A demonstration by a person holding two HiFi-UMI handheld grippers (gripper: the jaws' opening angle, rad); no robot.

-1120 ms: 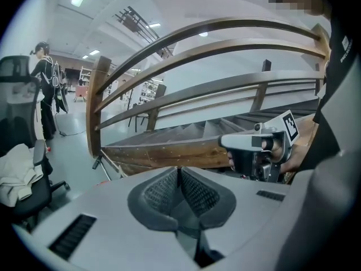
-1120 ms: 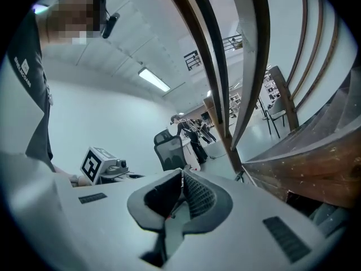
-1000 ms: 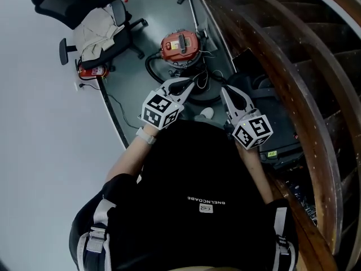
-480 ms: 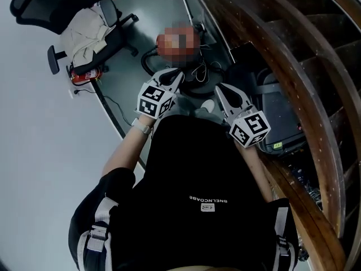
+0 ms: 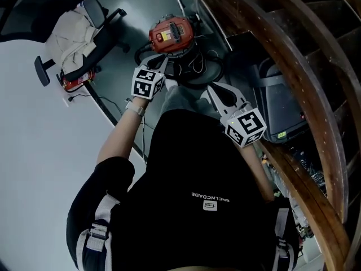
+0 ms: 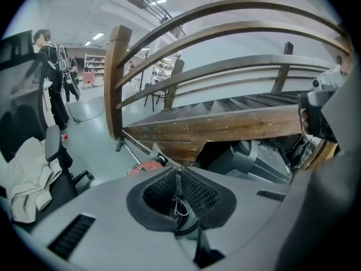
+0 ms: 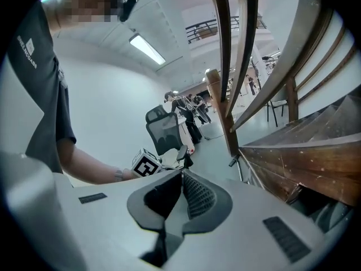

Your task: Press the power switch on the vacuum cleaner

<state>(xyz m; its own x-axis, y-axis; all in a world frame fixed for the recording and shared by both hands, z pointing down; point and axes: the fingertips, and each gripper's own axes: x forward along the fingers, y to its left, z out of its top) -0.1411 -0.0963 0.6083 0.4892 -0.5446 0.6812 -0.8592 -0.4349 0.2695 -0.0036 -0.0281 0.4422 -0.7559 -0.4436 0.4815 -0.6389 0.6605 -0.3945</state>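
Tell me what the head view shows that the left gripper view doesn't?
Only the head view: the person's black shirt, left forearm, and the whole red top of the vacuum cleaner. Only the left gripper view: people standing far off, ceiling lights, and the left hand-held gripper with its jaws shut together. Both: the wooden staircase, the office chair draped with pale cloth, and part of the vacuum cleaner.

Grey floor [image 5: 132, 1], black office chair [image 5: 93, 7] draped in pale cloth [image 5: 70, 38]. Curved dark wooden staircase [image 5: 299, 78] at right. Strip lights [image 7: 148, 49] overhead.
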